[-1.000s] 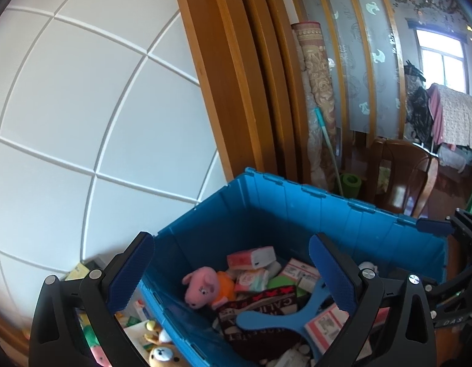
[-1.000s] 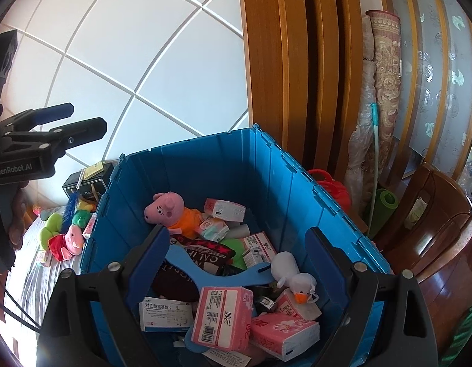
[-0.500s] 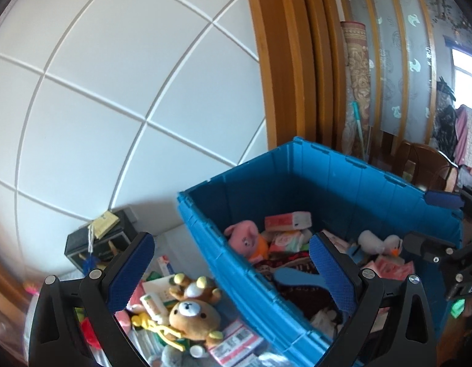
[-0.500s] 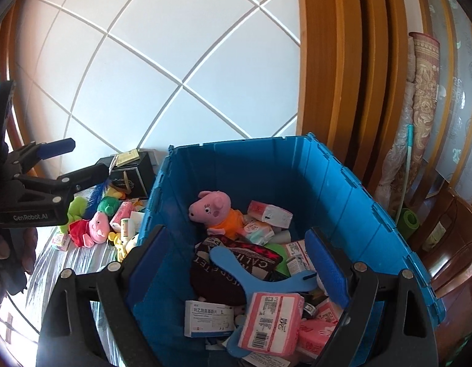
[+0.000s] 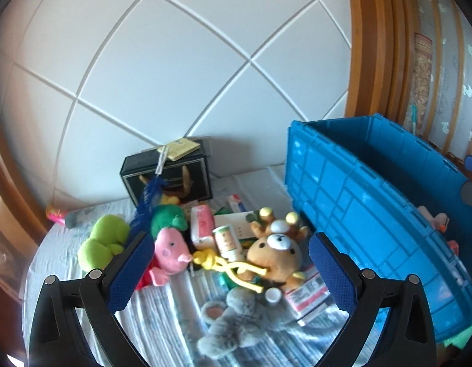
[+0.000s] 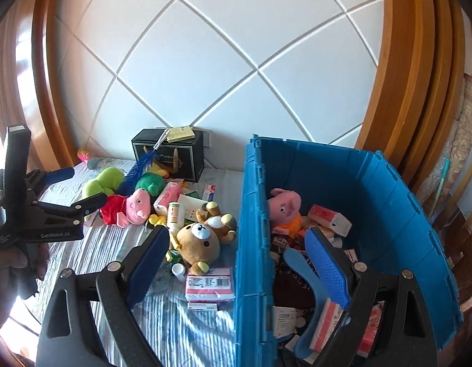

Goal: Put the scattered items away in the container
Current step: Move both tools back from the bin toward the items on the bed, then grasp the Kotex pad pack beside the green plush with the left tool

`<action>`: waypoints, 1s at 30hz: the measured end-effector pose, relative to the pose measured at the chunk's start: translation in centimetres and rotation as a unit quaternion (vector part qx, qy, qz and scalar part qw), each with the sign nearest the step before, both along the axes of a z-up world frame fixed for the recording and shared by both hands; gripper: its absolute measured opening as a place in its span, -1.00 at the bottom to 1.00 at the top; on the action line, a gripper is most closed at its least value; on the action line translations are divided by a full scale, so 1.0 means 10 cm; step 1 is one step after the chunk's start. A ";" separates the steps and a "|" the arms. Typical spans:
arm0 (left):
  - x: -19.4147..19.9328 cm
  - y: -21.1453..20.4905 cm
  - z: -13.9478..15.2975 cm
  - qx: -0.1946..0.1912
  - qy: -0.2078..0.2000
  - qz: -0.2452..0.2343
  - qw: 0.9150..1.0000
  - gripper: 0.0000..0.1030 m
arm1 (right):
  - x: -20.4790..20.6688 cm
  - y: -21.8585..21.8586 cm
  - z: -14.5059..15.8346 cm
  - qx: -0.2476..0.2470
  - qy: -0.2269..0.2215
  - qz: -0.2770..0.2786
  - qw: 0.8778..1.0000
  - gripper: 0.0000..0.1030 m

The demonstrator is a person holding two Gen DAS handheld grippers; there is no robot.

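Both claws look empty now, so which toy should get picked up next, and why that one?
Probably the left claw should drop onto the brown bear. Both claws are open and hold nothing. The bear lies on the striped cloth just beside the blue bin, nearly centred between the left claw's fingers, on top of the pile. That would likely be a short carry over the wall.

Bare striped bedsheet (image 6: 181, 330) lies open in front of the toy pile. The blue crate's (image 6: 254, 244) tall wall blocks the right side; a black box (image 6: 168, 159) and padded headboard (image 6: 236, 61) close the back.
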State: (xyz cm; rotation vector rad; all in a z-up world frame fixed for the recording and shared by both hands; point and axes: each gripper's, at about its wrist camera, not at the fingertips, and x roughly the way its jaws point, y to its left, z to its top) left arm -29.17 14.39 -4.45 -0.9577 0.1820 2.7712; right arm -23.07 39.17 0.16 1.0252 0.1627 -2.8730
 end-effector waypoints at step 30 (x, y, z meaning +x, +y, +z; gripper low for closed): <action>-1.11 -3.15 -2.65 -0.025 -0.111 0.158 0.981 0.99 | -0.46 -1.92 -1.81 0.012 -0.156 0.035 0.987 0.76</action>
